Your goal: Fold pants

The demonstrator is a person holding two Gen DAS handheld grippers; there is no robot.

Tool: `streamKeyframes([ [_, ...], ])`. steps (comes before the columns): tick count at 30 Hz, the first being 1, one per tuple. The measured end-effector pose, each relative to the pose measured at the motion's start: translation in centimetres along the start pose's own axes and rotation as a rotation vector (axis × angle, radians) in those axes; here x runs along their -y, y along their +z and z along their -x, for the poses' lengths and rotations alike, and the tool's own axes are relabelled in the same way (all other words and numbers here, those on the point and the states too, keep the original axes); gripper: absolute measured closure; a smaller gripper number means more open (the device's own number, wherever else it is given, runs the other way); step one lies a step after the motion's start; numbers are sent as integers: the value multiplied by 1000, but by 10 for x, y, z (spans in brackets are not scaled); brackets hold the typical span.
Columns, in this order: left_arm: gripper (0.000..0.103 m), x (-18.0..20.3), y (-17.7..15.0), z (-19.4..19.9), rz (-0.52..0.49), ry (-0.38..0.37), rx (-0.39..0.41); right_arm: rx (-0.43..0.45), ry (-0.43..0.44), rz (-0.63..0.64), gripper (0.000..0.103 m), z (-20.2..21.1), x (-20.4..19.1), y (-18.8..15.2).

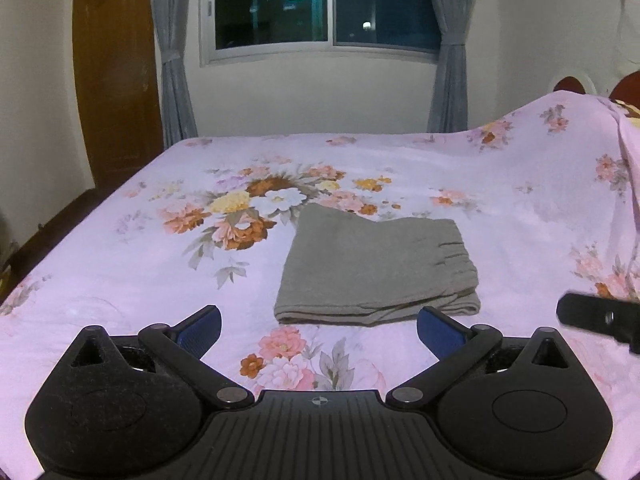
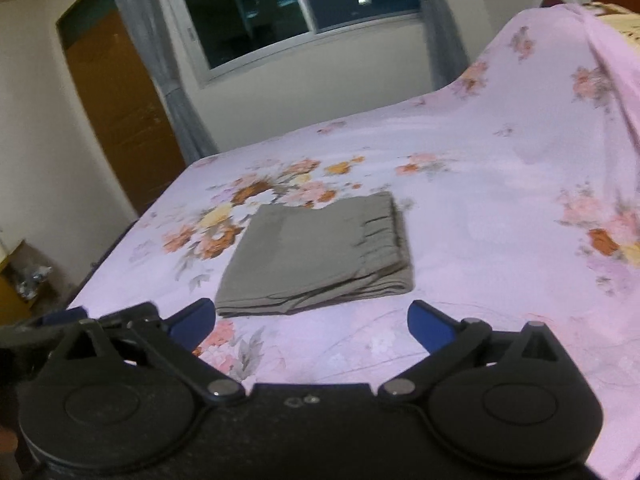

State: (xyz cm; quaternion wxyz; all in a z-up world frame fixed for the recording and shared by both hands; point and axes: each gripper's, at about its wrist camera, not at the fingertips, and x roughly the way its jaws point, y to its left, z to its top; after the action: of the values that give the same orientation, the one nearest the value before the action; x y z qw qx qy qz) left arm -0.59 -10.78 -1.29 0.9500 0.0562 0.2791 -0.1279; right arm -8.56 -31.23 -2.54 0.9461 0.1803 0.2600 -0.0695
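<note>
The grey pants [image 1: 372, 268] lie folded into a compact rectangle on the pink floral bedspread [image 1: 120, 280], waistband to the right. They also show in the right wrist view [image 2: 320, 252]. My left gripper [image 1: 319, 326] is open and empty, just short of the pants' near edge. My right gripper [image 2: 312, 322] is open and empty, also just short of the near edge. A black part of the right gripper [image 1: 600, 316] shows at the right of the left wrist view.
The bedspread [image 2: 500, 240] rises over a pillow [image 1: 568, 128] at the far right. A window [image 1: 324, 4] with grey curtains and a wooden door [image 1: 116, 80] stand beyond the bed. The bed's left edge [image 2: 120, 248] drops to the floor.
</note>
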Motion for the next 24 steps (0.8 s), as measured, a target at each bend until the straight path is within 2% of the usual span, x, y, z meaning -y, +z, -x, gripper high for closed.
streamKeyframes([
  [5, 0, 4, -1, 13, -18, -2, 11, 51, -82, 93, 0, 12, -11, 1],
  [9, 0, 7, 1, 18, -23, -3, 22, 74, -114, 132, 0, 14, -15, 0],
  [24, 0, 9, 0, 17, -29, -3, 17, 68, -110, 133, 0, 13, -18, -1],
])
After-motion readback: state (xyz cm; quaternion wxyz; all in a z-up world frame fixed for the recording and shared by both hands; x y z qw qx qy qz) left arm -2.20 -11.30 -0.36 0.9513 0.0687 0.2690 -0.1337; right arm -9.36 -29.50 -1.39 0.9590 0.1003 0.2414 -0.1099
